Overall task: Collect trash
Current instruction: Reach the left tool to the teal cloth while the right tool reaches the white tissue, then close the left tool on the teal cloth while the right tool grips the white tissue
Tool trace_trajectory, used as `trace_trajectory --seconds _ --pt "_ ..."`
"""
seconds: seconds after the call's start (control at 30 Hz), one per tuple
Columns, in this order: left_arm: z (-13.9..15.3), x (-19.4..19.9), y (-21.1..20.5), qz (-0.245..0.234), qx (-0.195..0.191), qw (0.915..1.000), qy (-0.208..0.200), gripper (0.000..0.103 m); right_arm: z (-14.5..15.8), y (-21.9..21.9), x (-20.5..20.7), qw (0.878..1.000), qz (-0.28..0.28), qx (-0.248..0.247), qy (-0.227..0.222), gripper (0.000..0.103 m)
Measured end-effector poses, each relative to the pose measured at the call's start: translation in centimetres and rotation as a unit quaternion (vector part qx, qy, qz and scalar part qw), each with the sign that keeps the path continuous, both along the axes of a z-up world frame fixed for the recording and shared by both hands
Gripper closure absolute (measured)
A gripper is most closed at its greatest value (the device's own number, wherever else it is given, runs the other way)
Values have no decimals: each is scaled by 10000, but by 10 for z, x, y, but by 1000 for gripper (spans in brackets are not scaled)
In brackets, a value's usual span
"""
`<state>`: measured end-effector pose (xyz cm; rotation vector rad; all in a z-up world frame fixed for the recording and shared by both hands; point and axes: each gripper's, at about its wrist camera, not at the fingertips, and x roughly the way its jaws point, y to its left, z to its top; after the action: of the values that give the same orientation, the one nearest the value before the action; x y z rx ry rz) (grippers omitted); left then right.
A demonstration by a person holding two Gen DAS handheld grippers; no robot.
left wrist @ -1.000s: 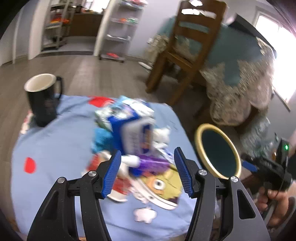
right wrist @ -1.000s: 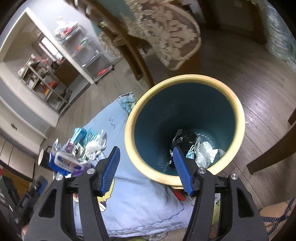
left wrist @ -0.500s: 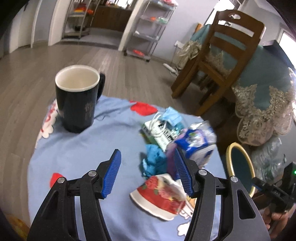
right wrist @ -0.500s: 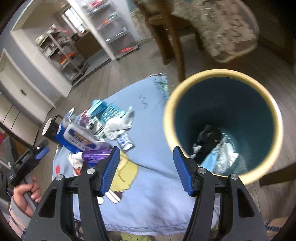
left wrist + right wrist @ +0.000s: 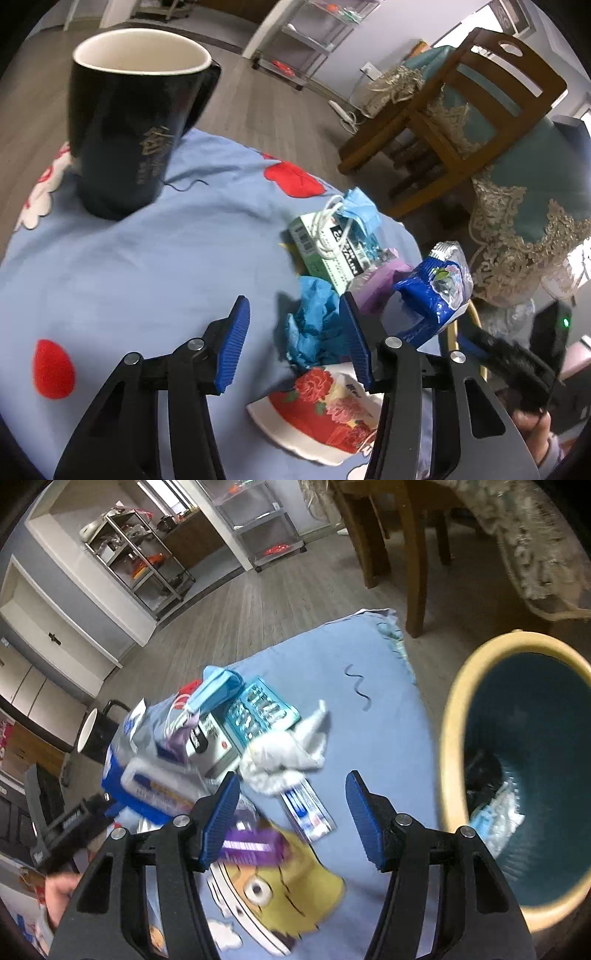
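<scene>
On the blue cloth (image 5: 155, 266), just ahead of your left gripper (image 5: 295, 343), lies the crumpled blue paper (image 5: 317, 325), touching its right finger. Both sets of jaws stand apart, empty; right gripper (image 5: 291, 812) hovers over the white tissue wad (image 5: 288, 757), bin (image 5: 458, 716) beside. Paper looks light, soft, crushable: pinch across its bulk, not a loose edge.
</scene>
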<state>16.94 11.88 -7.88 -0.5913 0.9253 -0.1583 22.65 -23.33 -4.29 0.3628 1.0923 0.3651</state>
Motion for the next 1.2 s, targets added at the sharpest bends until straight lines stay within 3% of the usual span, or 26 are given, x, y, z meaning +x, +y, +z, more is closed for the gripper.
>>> trace_trajectory --seconds 0.3,0.33,0.37,0.47,0.53,0.6,0.67,0.8,1.2 --pt "-10 10 -15 -319 -37 9995 79 52 -32 24 31 9990 145 110 411 44" --pt "-12 11 -17 -349 -14 9993 104 52 -35 26 32 9989 184 77 434 47" --pt "-14 13 -18 -370 -7 9992 126 52 -38 27 32 9987 228 49 458 57" --pt "-20 17 -20 -411 -2 9990 191 55 -40 26 29 9988 274 69 410 68" --pt "-22 18 -22 -445 -1 9988 190 63 -39 24 27 9990 282 90 341 82" --pt "-24 19 -23 -461 73 9987 205 83 -34 19 22 9994 229 106 240 88" --pt "-24 17 -22 -472 114 9986 203 88 -30 13 18 9996 192 128 177 100" --pt "-18 14 -19 -353 330 9988 109 91 -21 3 10 9997 145 182 96 101" --pt "20 -25 27 846 489 9946 -335 92 10 -24 -20 9993 117 263 -221 101"
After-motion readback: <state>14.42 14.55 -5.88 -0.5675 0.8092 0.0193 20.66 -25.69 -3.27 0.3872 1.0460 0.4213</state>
